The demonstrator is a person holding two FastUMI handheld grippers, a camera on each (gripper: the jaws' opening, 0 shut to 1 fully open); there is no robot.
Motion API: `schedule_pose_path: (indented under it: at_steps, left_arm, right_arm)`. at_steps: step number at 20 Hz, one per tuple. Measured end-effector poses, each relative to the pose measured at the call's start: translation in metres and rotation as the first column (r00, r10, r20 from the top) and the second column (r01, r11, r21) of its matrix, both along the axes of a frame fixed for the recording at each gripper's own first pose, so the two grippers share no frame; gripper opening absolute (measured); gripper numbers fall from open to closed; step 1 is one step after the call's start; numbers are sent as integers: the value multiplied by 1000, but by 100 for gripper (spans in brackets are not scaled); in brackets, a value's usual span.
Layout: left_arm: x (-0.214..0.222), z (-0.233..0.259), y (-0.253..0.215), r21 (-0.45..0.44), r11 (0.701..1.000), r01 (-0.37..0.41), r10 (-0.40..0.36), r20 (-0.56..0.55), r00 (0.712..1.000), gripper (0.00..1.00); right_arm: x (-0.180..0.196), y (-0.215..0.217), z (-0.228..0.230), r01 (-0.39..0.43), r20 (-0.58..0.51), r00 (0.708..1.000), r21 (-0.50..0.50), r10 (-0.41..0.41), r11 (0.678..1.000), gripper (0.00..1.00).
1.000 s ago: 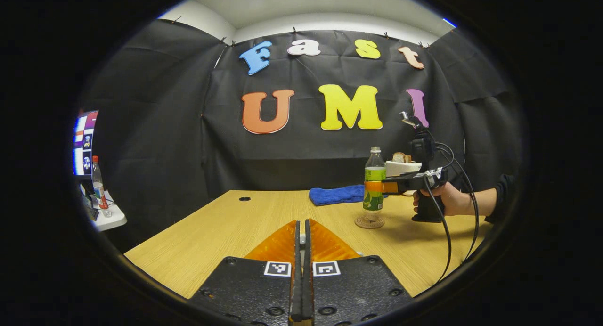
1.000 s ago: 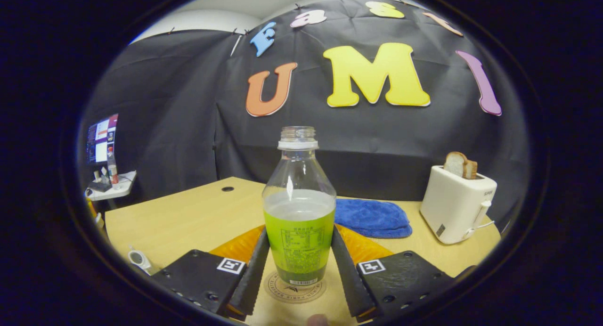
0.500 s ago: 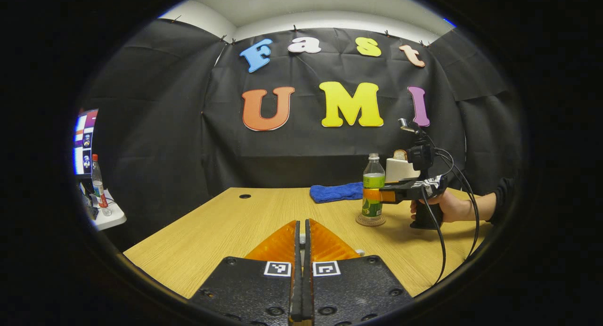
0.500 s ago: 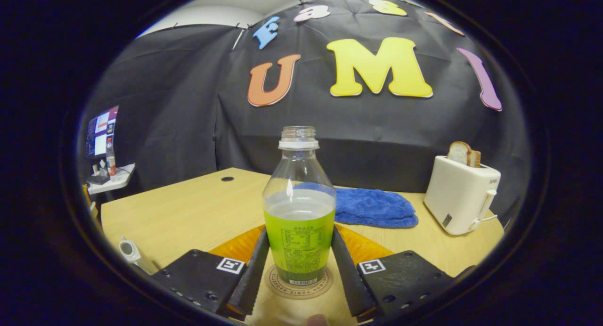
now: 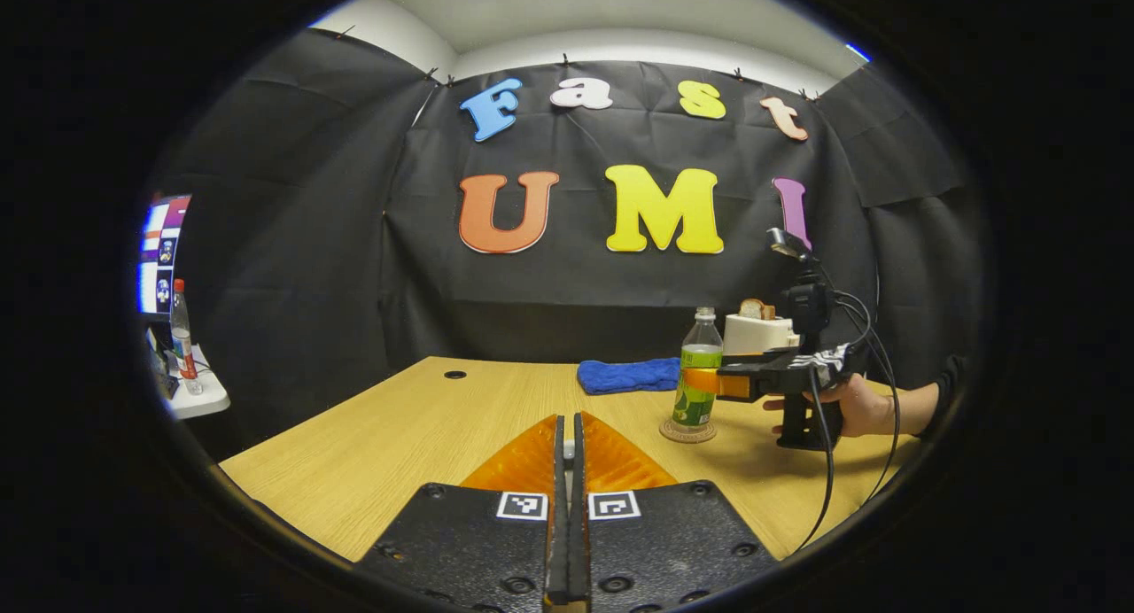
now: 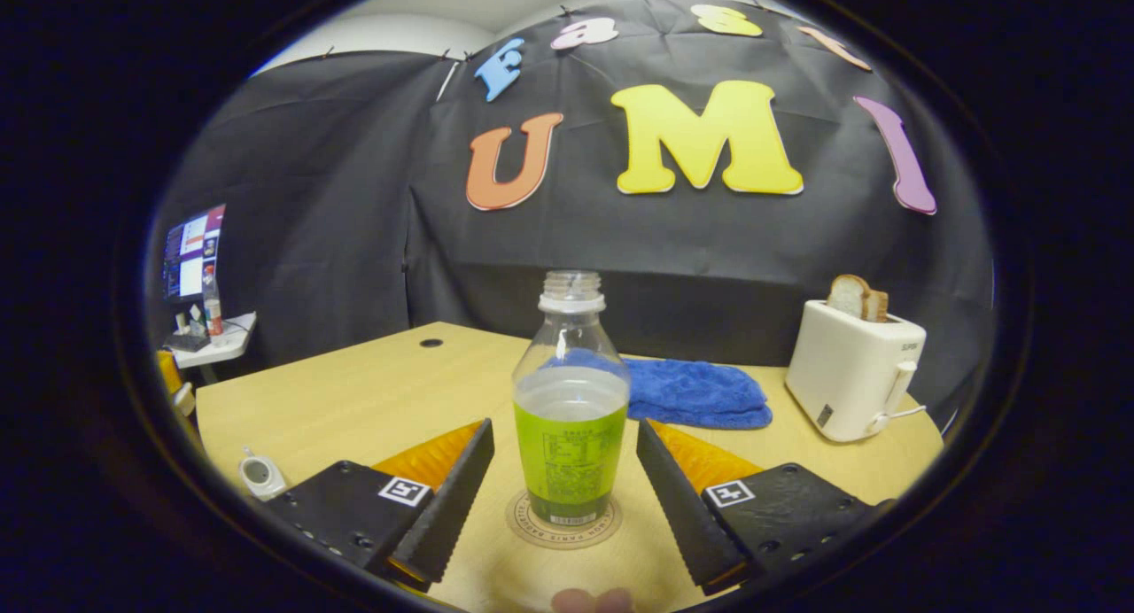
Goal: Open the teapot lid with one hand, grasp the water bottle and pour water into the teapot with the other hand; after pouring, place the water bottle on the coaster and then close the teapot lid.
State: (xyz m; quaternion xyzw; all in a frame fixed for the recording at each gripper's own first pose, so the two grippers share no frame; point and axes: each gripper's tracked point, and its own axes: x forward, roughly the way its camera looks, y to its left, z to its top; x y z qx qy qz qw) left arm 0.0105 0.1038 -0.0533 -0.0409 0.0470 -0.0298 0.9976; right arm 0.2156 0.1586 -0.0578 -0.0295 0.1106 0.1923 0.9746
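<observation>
The water bottle (image 6: 571,409) stands upright on the round coaster (image 6: 564,523), out on the open middle of the bench (image 6: 372,400), with the blue cloth (image 6: 695,391) behind it and the toaster (image 6: 852,369) toward the far right corner. The right gripper (image 6: 563,471) has its fingers spread wide, one on each side of the bottle with a clear gap on both, so nothing is gripped. In the left gripper view the same bottle (image 5: 697,384) sits on its coaster (image 5: 687,432) with the right gripper (image 5: 709,381) level at its label band.

The step in hand looks like the release and retreat after setting the bottle down. To do it well, the fingers should stay this wide and draw straight back along their own line, level with the bench, so neither inner face clips the bottle; it is uncapped and part full, and a nudge could tip or slop it. Rising or swinging sideways should wait until the tips are past the bottle.

The left gripper (image 5: 568,471) has its fingers pressed together on nothing, low over the near edge of the bench. The lid closing remains, and the teapot's place cannot be told from these views.
</observation>
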Motion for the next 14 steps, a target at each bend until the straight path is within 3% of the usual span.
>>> schedule_pose_path:
  at_steps: [8, 14]
  left_arm:
    - [24, -24, -29, -35, 999, 35, -37, -35, 999, 3]
    - [33, -46, -29, -39, 999, 17, -20, -81, 997, 3]
  right_arm:
    - [-57, -67, 30, 100, 86, 991, 32, -102, 995, 96]
    - [-94, -83, 41, 119, 158, 980, 14, -120, 993, 96]
